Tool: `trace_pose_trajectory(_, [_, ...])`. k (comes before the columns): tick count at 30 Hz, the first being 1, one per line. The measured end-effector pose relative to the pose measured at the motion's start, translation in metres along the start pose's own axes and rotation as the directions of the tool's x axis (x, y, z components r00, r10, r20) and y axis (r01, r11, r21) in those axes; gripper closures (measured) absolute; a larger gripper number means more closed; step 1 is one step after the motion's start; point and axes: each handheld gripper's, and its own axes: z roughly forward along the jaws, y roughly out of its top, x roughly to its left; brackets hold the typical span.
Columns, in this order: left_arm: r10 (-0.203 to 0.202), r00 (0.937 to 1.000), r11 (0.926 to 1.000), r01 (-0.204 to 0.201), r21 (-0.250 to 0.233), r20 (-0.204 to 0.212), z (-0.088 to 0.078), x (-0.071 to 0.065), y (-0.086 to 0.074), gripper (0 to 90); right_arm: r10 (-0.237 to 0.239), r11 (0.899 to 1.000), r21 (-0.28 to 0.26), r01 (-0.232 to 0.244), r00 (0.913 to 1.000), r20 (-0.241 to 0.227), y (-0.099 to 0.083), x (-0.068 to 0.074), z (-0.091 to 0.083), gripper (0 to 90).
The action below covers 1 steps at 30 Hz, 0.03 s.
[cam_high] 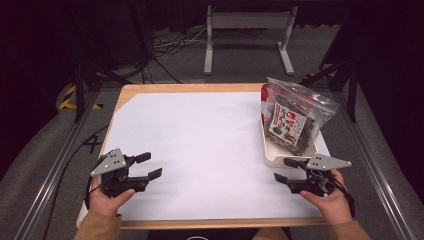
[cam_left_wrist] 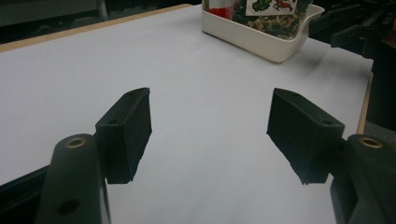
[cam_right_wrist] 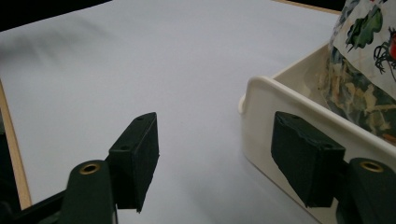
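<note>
While both grippers idle low at the near edge of the table, the scene reads as follows.

Surface: table point(cam_high: 190, 140) covered by a white sheet, wood rim showing at the far and near edges.

Tray: white tray point(cam_high: 274, 159) at the right edge, long axis running from the near edge toward the far edge; its near end wall faces the person.

Bag: clear zip bag point(cam_high: 292, 117) of dark snack mix with a printed label, lying in the tray and rising above its rim, leaning toward the far right corner.

Left gripper point(cam_high: 149, 165): near the near left corner, jaws wide apart, nothing between them; in the left gripper view they frame bare sheet, with the tray point(cam_left_wrist: 261, 39) well apart across the table.

Right gripper point(cam_high: 286, 169): by the near right corner, jaws wide apart and empty; the tips sit just beside the tray's near end wall, apparently not touching it.

Key relation: in the right gripper view the tray wall point(cam_right_wrist: 299, 112) stands just ahead of the jaw on that view's right side, the bag point(cam_right_wrist: 364, 70) above and beyond it. The right hand is far nearer.

Judgement: a reach for tray or bag would fall to the right gripper, moving forward along the tray's long axis.
</note>
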Motion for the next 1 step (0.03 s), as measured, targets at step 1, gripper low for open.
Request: trace_pose_trajectory(1, [-0.006,1.0000,1.0000,0.006,-0.004,0.000,0.0002,-0.0001,-0.0006,31.2,0.000,1.000,0.000,0.000,1.0000,0.000,0.0000,-0.0001,0.0000,32.5])
